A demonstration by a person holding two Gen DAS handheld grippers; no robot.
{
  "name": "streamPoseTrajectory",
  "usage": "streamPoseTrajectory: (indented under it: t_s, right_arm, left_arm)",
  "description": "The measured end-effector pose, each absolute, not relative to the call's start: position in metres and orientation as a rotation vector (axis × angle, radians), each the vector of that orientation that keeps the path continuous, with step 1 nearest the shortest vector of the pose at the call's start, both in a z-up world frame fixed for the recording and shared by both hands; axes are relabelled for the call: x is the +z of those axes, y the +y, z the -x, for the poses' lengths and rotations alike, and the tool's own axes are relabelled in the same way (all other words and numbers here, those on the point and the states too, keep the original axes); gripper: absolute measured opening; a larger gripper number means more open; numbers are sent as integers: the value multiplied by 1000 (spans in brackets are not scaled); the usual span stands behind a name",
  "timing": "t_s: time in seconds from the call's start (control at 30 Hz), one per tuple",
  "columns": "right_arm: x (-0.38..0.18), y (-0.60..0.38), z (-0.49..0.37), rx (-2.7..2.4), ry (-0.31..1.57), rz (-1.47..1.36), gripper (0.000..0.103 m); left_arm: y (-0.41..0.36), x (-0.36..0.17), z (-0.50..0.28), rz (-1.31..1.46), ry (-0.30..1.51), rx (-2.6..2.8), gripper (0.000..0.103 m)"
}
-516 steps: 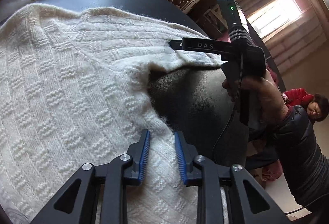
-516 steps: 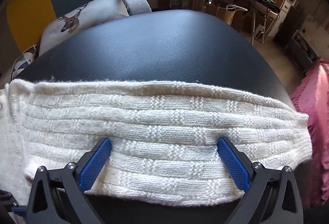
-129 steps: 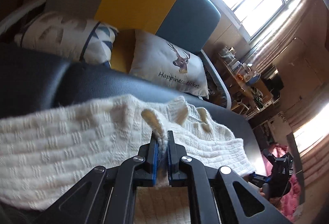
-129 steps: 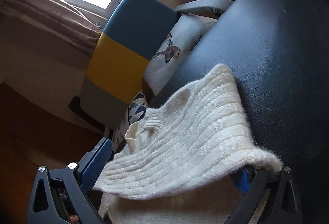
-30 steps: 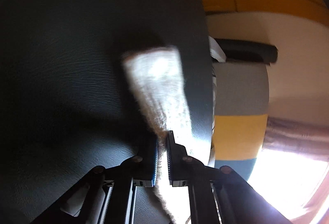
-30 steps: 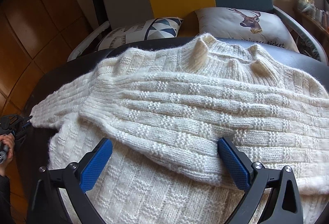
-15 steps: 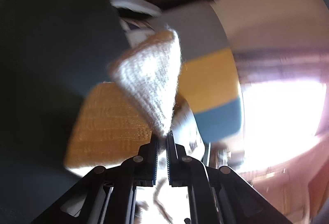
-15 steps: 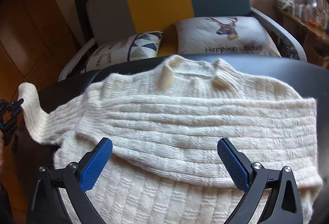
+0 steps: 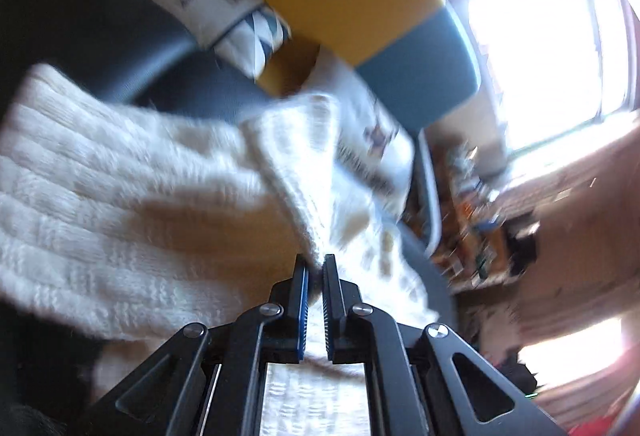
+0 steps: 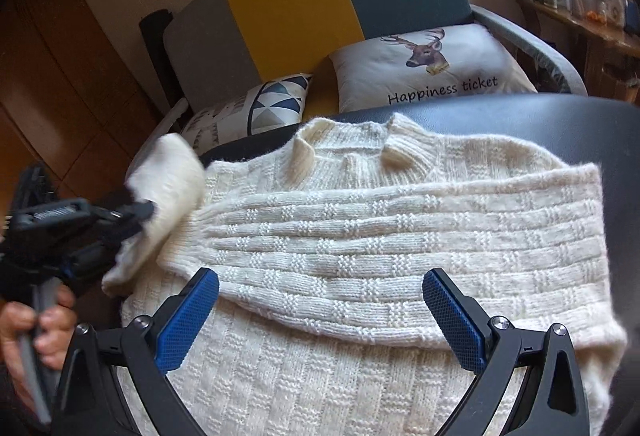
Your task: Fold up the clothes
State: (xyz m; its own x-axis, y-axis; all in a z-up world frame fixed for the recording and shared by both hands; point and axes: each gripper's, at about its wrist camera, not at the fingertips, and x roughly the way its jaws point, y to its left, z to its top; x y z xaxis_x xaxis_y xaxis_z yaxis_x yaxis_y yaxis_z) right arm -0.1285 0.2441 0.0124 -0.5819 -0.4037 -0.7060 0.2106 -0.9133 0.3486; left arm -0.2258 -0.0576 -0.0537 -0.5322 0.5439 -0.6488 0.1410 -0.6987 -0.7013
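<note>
Black leather surface (image 10: 560,124) carries a cream sweater (image 10: 360,236), blurred in the left view.
Left gripper (image 9: 315,268) pinches its sleeve (image 10: 164,196) at nine o'clock; right gripper (image 10: 320,300) hovers agape.

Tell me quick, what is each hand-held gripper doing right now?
Left hand-held gripper: closed on the cuff of the cream knitted sweater's sleeve.
Right hand-held gripper: open, holding nothing, above the sweater.

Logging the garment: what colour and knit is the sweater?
Cream-white sweater with a basket-weave block knit, clearest in the right wrist view.

Black leather surface (image 10: 560,124) w/ cream knit sweater (image 10: 400,244) spread flat on it, one sleeve folded across
</note>
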Motion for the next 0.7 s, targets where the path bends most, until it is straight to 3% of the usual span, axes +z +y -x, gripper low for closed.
streamPoseTrajectory:
  t_s: [0.1, 0.17, 0.23, 0.33, 0.57, 0.67, 0.7]
  right_arm:
    - [11, 246, 135, -2367, -456, -1205, 102]
    - [7, 246, 140, -2250, -594, -1181, 94]
    - [2, 243, 148, -2155, -726, -1169, 80]
    - [-8, 230, 162, -2068, -845, -1179, 65]
    - [-43, 196, 189, -1964, -1078, -1238, 64]
    - [-53, 190, 191, -1968, -1149, -1250, 54]
    - [-55, 188, 191, -1980, -1161, -1245, 44]
  left_arm:
    - [-41, -68, 217, 1414, -982, 2321, 5]
    - [-39, -74, 216, 1415, -974, 2300, 8]
    - [-44, -77, 213, 1400, -1022, 2268, 16]
    - [-64, -72, 205, 1347, -1106, 2246, 17]
    - [-122, -65, 166, 1242, -1275, 2218, 17]
    - [-150, -75, 145, 1224, -1384, 2193, 17]
    - [-158, -78, 139, 1214, -1415, 2197, 17]
